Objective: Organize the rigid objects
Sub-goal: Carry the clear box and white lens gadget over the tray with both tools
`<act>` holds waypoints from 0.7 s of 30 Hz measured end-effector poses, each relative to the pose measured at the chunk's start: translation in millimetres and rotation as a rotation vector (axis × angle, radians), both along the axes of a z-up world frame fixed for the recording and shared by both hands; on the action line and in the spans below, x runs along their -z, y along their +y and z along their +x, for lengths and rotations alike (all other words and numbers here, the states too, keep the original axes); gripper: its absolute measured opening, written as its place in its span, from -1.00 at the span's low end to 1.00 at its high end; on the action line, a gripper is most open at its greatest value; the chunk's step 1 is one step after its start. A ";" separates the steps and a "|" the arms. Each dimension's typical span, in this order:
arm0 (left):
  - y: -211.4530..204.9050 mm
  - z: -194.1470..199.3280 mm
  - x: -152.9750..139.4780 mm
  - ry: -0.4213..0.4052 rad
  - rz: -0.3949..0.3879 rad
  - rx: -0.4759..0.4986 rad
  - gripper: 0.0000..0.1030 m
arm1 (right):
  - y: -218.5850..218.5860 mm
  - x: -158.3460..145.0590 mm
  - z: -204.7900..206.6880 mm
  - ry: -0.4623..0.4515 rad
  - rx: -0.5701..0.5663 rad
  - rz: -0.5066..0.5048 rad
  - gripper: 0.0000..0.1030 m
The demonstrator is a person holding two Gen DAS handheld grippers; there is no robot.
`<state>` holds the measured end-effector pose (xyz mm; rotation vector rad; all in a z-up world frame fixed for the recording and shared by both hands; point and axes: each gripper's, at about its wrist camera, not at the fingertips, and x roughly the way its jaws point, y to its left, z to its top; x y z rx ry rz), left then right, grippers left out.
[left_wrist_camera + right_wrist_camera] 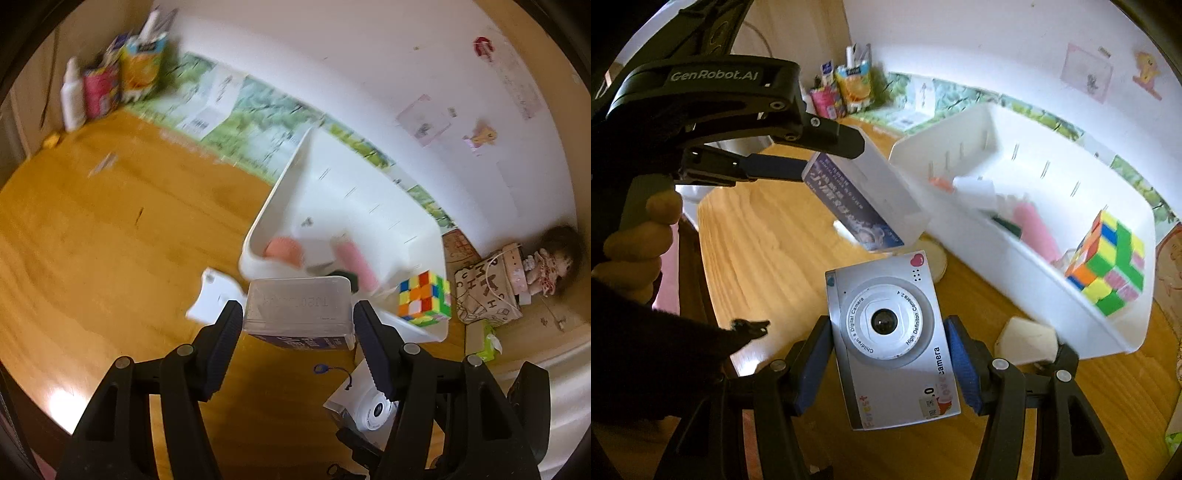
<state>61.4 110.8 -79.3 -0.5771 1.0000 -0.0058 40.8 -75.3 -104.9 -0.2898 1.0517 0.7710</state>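
Nearest item: silver children's digital camera (892, 339), lens toward the viewer, clamped at both sides between the blue pads of the right gripper (890, 363), long axis running along the fingers and away from the hand.

Second item: clear plastic card box with a dark printed insert (298, 312), pinched by its short ends in the left gripper (298, 325); held above the table, tilted, its far end just beside the near rim of the bin.

Destination: white slotted plastic bin (1027, 266), on the orange wooden table (110, 240), lying ahead of both grippers and right of the card box. Contents: multicoloured puzzle cube (1108, 266) at the right end, pink cylinder (1036, 232), other blurred pieces.

Judgement: left hand is nearer the bin; the box needs only a short forward carry over the rim. The camera sits farther back, short of the bin's front wall.

Loose: pale flat block (1027, 341) on the table before the bin.
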 end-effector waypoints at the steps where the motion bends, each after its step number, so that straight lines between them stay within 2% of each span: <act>1: 0.2 3.0 -2.4 -0.008 0.003 0.010 0.28 | -0.1 -3.8 1.9 -0.005 0.009 0.003 0.19; 12: -9.1 45.4 -24.2 -0.079 0.013 0.110 0.28 | -14.3 -41.3 34.2 -0.077 0.152 0.076 0.19; 21: -29.3 79.1 -23.3 -0.088 0.025 0.179 0.28 | -40.6 -43.2 60.6 -0.110 0.295 0.133 0.19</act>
